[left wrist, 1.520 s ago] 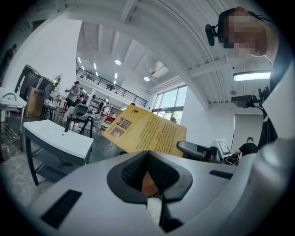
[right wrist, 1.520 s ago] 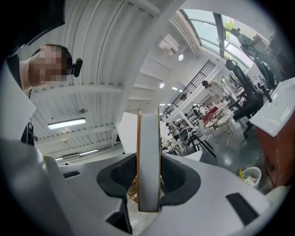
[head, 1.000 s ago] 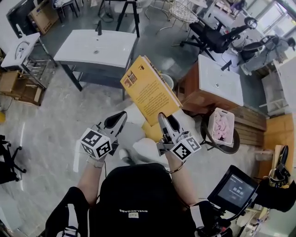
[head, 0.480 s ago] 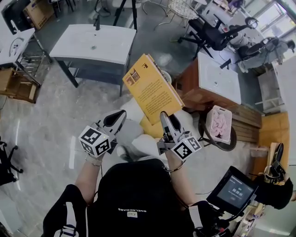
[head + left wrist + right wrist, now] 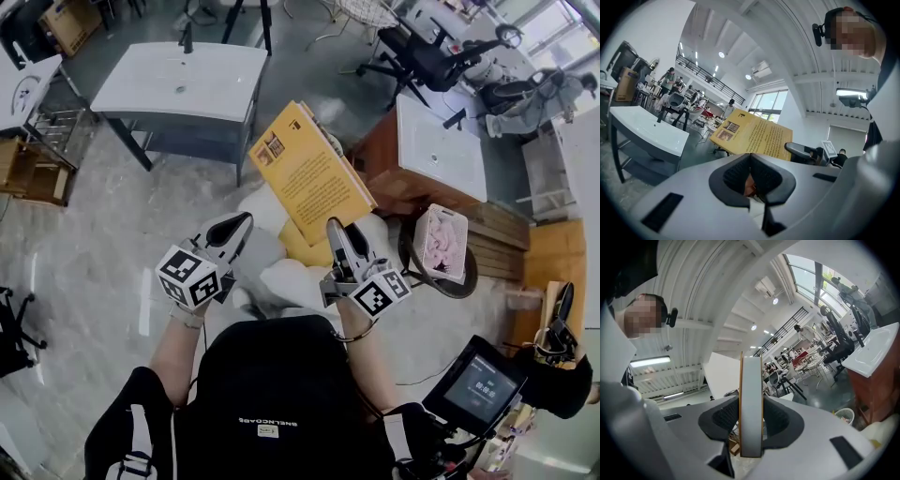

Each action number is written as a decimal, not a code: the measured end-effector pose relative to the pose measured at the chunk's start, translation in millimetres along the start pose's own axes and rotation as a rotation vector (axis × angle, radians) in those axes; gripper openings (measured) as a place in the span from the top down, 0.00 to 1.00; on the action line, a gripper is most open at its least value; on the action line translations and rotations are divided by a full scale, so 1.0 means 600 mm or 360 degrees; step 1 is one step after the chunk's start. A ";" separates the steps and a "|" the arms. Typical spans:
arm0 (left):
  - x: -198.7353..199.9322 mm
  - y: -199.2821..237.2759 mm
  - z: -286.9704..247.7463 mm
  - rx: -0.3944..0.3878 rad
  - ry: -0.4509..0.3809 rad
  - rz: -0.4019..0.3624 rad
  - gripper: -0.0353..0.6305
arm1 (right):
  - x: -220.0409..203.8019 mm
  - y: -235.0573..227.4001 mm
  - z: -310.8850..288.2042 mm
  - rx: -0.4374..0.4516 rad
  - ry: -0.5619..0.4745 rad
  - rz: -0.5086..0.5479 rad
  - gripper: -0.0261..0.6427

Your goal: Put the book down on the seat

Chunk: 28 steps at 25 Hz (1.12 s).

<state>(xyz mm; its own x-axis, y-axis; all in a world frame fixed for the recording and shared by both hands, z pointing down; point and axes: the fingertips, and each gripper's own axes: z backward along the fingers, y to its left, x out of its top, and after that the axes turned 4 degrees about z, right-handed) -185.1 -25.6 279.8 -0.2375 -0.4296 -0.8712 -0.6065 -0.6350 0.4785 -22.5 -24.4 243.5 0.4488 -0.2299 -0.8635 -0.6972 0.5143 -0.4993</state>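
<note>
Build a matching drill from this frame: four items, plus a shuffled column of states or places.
Items
1. book
2. left gripper
3. right gripper
4. white table

States or places
A. jaws together, nothing between them
B. upper left of the head view, on dark legs
C. yellow cover, held up in the air
D. jaws clamped on the book's lower edge

Pairs: 1-C, 2-A, 3-D, 4-B

We are wearing a black top [image 5: 272, 394] with small white lettering; our grey left gripper [image 5: 232, 228] and right gripper [image 5: 336, 234] are each carrying a black-and-white marker cube [image 5: 187, 277].
</note>
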 end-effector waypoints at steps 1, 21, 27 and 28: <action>-0.001 -0.003 -0.007 0.0002 0.0005 0.0004 0.93 | 0.004 -0.006 0.002 -0.0001 -0.0001 -0.0006 0.72; -0.058 -0.056 -0.105 0.0196 0.0074 0.0001 0.93 | -0.006 -0.170 0.047 0.0044 0.0151 -0.0204 0.72; -0.068 -0.053 -0.110 0.0315 0.0084 0.0016 0.93 | -0.038 -0.227 0.042 0.0036 0.0253 -0.0283 0.72; -0.072 -0.052 -0.110 0.0331 0.0088 0.0017 0.93 | -0.045 -0.236 0.041 0.0033 0.0270 -0.0294 0.72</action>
<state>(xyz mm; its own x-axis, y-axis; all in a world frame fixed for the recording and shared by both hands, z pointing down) -105.9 -29.4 309.7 -0.2063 -0.4737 -0.8562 -0.7492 -0.4864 0.4496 78.2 -70.6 339.3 0.4662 -0.4558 -0.7582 -0.5999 0.4670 -0.6496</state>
